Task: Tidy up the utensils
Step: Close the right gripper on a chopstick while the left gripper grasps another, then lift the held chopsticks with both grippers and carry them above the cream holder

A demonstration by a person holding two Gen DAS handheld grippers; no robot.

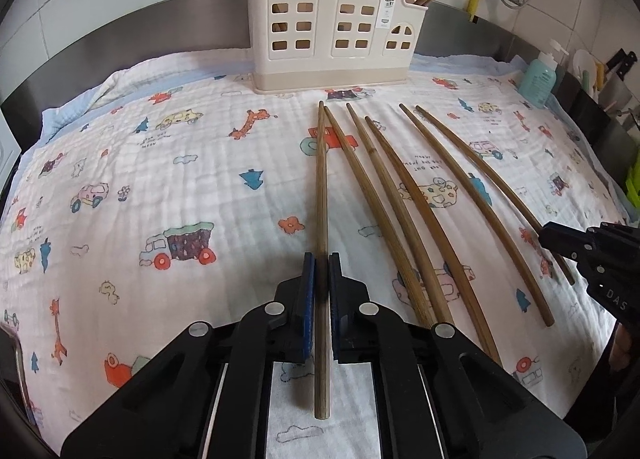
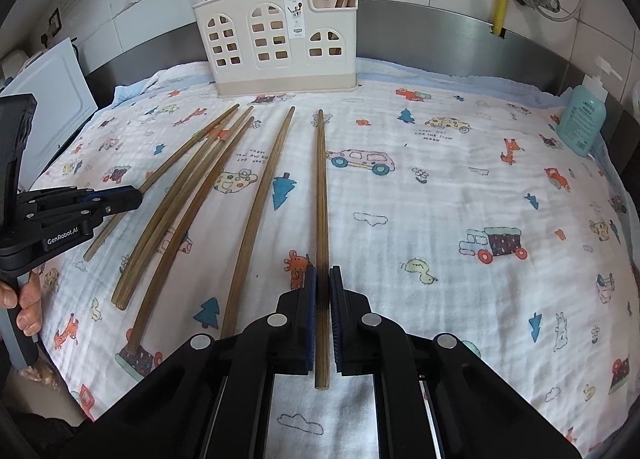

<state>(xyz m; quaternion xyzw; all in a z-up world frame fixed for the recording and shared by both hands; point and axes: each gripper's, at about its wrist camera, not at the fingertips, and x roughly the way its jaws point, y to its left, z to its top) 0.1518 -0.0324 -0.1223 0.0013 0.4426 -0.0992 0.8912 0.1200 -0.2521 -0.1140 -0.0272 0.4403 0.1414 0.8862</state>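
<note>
Left gripper (image 1: 321,259) and right gripper (image 2: 322,271) are each clamping one chopstick (image 1: 321,179) near its thick end, in front of the holder (image 1: 332,23). Long overhang is probably risking pivoting, missing the holder's slot.

Both cameras ride low and close over the printed cloth (image 1: 120,163), tilted down and facing the cream utensil holder (image 1: 332,23) at the back wall. The left view sits leftward, the right view rightward; both share the chopsticks (image 2: 256,211) between them.
</note>
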